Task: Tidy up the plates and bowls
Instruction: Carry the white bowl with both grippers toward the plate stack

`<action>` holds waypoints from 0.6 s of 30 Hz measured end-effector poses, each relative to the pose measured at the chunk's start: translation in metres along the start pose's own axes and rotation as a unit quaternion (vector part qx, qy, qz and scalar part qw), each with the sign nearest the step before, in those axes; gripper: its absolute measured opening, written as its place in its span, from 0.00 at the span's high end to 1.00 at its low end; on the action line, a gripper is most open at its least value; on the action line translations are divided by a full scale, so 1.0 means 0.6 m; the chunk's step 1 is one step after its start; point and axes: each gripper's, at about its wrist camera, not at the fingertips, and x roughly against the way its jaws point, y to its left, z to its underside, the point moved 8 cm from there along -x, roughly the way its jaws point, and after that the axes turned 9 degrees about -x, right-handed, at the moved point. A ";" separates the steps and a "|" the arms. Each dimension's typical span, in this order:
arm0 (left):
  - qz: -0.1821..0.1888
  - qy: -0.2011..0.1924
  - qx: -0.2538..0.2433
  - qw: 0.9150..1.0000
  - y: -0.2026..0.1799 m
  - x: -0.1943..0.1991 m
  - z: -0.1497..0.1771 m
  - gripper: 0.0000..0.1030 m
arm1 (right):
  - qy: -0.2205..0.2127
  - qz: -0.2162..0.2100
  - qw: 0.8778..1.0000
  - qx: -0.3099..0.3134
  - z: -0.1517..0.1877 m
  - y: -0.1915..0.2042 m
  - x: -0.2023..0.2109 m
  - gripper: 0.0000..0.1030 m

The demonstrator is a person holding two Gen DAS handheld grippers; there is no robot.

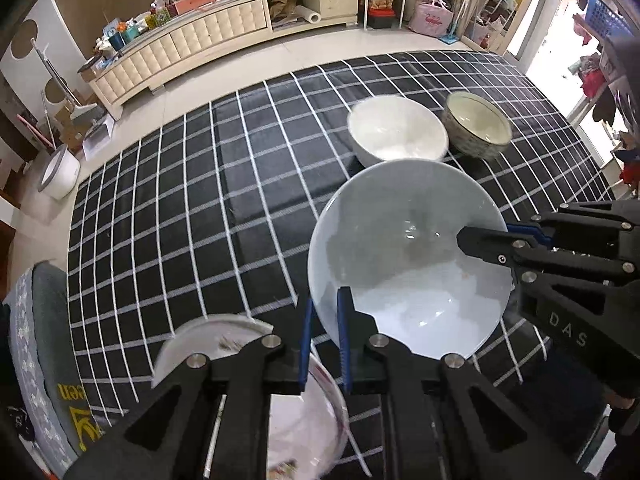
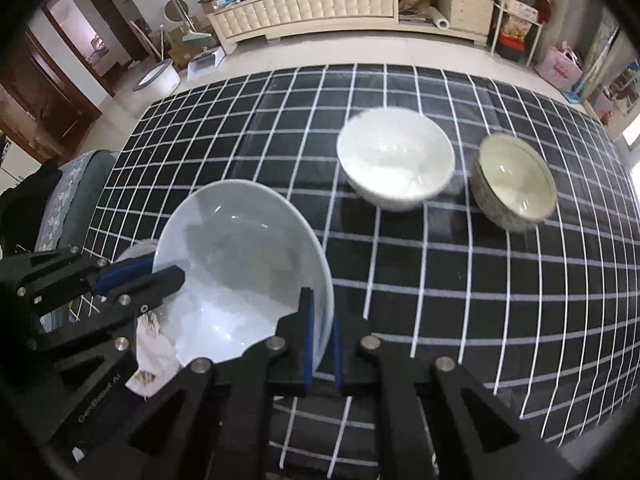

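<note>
Pale blue-grey glaze marks the big bowl [image 1: 404, 256], which both tongs hold by the rim above the checked desk [image 1: 192, 216]. The left tongs [image 1: 325, 340] are clenched on its rim at about 7 o'clock in the left wrist view, and the right tongs [image 2: 320, 340] are clenched on the opposite rim, at about 5 o'clock of the bowl in the right wrist view. Beyond it on the desk, towards 12 o'clock, stands a white bowl [image 1: 398, 132], with a patterned bowl [image 1: 478, 126] just beside it at 3 o'clock. A floral plate [image 1: 224, 340] lies under the left tongs at 7 o'clock of the big bowl.
</note>
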 end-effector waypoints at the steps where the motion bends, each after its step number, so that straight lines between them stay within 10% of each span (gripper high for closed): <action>1: 0.002 -0.001 0.001 1.000 -0.006 0.002 0.003 0.90 | 0.001 0.001 1.000 -0.003 0.007 -0.004 0.002 0.90; 18: 0.001 0.027 -0.008 1.000 -0.079 -0.024 0.098 0.90 | 0.041 0.003 0.999 -0.021 0.120 -0.024 -0.022 0.90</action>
